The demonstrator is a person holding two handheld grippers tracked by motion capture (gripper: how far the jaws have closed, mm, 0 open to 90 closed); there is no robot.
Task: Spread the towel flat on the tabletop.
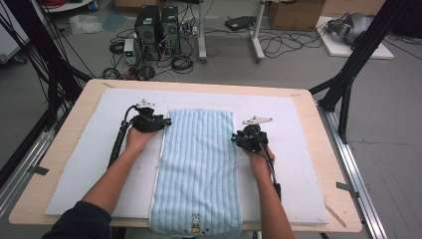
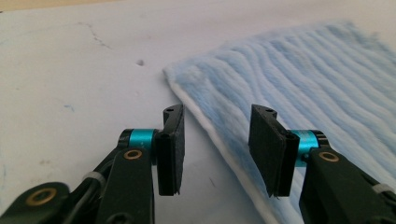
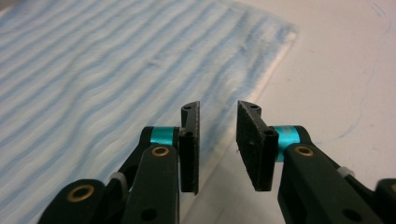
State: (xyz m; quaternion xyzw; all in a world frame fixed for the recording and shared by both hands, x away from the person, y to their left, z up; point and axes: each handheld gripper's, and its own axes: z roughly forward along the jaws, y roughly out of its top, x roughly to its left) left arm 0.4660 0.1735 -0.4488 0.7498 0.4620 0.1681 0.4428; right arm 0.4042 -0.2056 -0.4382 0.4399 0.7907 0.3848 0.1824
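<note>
A light blue striped towel [image 1: 199, 169] lies flat on a white mat [image 1: 84, 164]. The left gripper [image 2: 217, 140] has its jaws wide apart, straddling the towel's white edge near a far corner. The right gripper [image 3: 218, 140] has its jaws narrowly parted, the towel's opposite edge running between them.

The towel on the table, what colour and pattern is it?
The towel is light blue with darker lengthwise stripes; the high view shows it best.
</note>
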